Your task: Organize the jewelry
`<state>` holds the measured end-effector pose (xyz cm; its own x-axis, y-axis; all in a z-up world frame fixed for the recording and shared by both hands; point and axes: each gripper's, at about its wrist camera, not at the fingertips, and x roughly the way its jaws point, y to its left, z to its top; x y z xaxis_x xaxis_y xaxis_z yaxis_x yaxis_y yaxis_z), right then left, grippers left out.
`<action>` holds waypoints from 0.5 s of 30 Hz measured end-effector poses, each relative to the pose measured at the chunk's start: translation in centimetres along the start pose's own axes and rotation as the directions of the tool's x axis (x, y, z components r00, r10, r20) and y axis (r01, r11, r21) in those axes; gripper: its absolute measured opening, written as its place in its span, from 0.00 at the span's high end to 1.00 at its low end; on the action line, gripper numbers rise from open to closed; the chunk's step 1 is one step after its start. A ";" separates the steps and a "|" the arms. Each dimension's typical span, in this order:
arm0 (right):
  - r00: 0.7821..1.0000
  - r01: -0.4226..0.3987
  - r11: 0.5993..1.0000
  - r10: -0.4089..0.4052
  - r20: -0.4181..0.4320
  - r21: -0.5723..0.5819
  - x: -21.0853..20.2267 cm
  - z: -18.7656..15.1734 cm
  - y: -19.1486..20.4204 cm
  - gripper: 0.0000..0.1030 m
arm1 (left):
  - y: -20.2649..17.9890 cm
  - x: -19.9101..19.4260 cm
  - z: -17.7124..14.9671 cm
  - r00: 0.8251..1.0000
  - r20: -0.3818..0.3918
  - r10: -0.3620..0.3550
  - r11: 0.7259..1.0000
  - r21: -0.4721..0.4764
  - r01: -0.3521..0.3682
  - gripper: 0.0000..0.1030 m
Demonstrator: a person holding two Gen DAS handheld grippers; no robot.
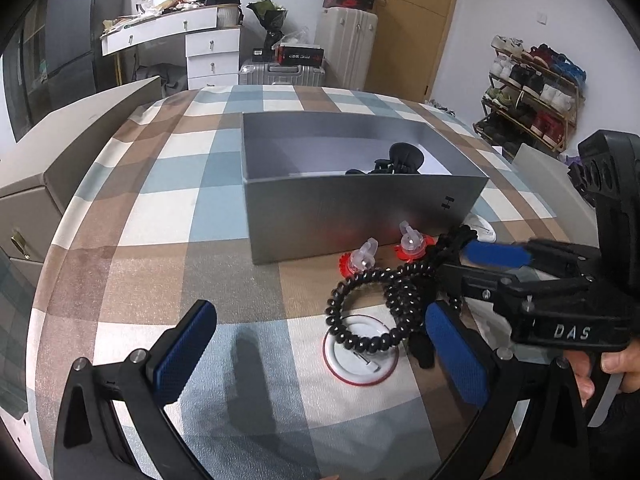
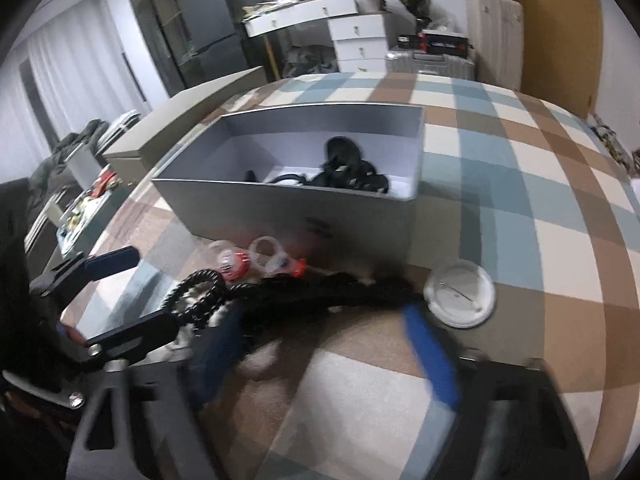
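Note:
A grey open box (image 1: 360, 216) stands mid-table with black hair accessories (image 1: 402, 158) inside; it also shows in the right wrist view (image 2: 304, 204). Black spiral hair ties (image 1: 372, 308) and a black braided band (image 2: 328, 292) lie in front of it beside two clear-and-red ring toys (image 1: 384, 250). My left gripper (image 1: 320, 352) is open and empty, just short of the ties. My right gripper (image 2: 324, 344) is open with its blue pads on either side of the braided band; the view is blurred. In the left wrist view its fingers (image 1: 496, 256) reach in from the right.
A checked tablecloth (image 1: 160, 216) covers the table. A white round badge with a red rim (image 1: 360, 356) lies under the spiral ties. Another white badge (image 2: 460, 294) lies right of the box. A beige cabinet (image 1: 60, 168) borders the table on the left.

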<state>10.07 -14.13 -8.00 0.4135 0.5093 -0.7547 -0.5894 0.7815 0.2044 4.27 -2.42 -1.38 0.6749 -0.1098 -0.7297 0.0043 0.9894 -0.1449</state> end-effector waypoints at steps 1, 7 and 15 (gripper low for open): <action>1.000 -0.018 1.000 0.018 -0.002 0.008 -0.1 0.0 -0.1 0.54 | 0.0 0.0 0.0 1.000 -0.001 0.001 1.000 0.000 -0.001 0.01; 1.000 -0.023 1.000 0.023 0.011 0.006 -0.5 0.1 -0.1 0.54 | -0.1 0.1 0.0 1.000 0.000 0.002 1.000 0.002 -0.002 0.01; 0.997 0.045 0.998 -0.048 0.058 0.048 -1.8 0.5 -1.6 0.12 | -0.1 0.2 0.0 1.000 -0.004 -0.002 1.000 0.005 0.002 0.01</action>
<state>10.64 -16.11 -6.71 0.4809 0.4909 -0.7265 -0.5358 0.8204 0.1998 4.43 -2.51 -1.47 0.6719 -0.1122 -0.7321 0.0092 0.9897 -0.1432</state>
